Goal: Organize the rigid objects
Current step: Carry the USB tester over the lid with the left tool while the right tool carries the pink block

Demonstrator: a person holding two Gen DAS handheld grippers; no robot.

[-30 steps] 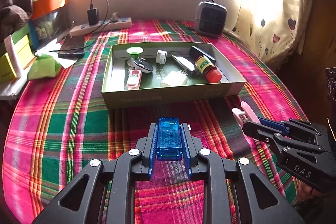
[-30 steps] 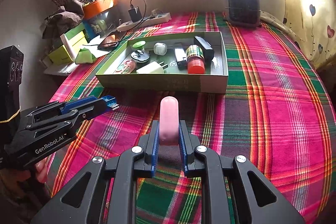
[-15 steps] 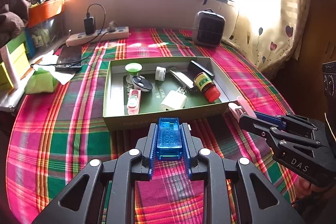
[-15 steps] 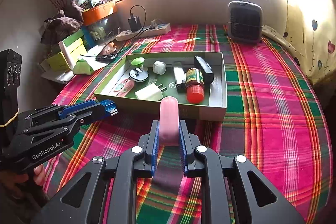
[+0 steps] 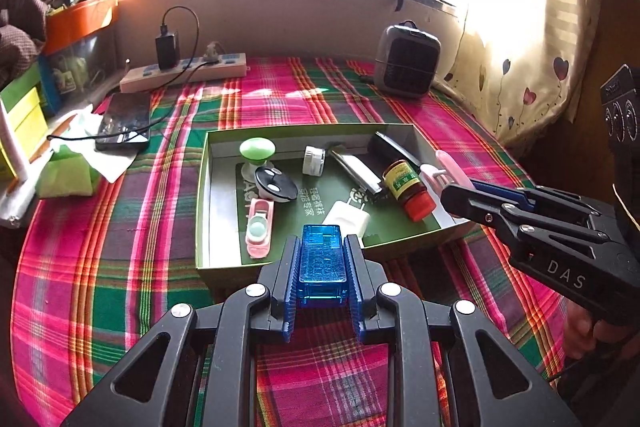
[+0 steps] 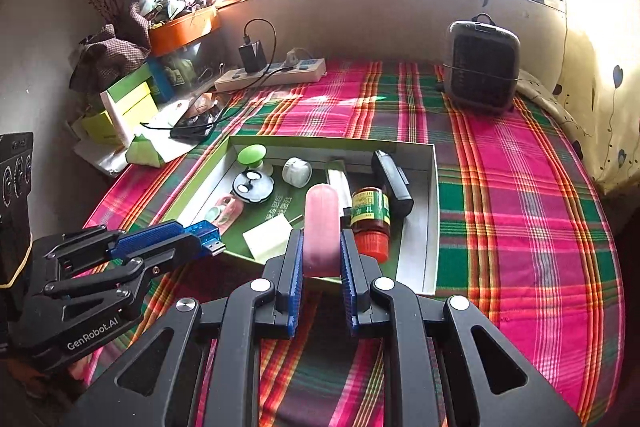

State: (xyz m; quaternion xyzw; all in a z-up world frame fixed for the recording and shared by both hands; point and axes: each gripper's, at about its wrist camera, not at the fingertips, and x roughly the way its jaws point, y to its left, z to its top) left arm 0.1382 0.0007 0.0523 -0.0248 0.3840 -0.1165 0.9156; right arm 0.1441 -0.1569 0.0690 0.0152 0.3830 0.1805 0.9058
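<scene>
A plaid cloth (image 5: 120, 267) covers the table under both grippers. Ahead of them lies the green box (image 5: 208, 195), its near wall just past the fingertips in both wrist views. Beyond the box, far from either tool, stand a heater (image 5: 406, 65) to the right and a power strip (image 5: 184, 73) to the left, with a phone (image 5: 124, 123) nearer on the left.

Inside the box, ahead of the left gripper (image 5: 322, 247), lie a white charger (image 5: 346, 219), a pink case (image 5: 260, 227) to its left, a black disc (image 5: 276, 185) and a green knob (image 5: 257, 151) farther in. A red-capped bottle (image 5: 408, 187) lies toward the right, close to the right gripper (image 6: 320, 239).

The left gripper's fingers are pinched on a blue USB stick (image 5: 322, 263), held over the box's near wall. The right gripper's fingers are pressed onto a pink tube (image 6: 322, 227), which juts forward over the box's near right part, just left of the bottle.
</scene>
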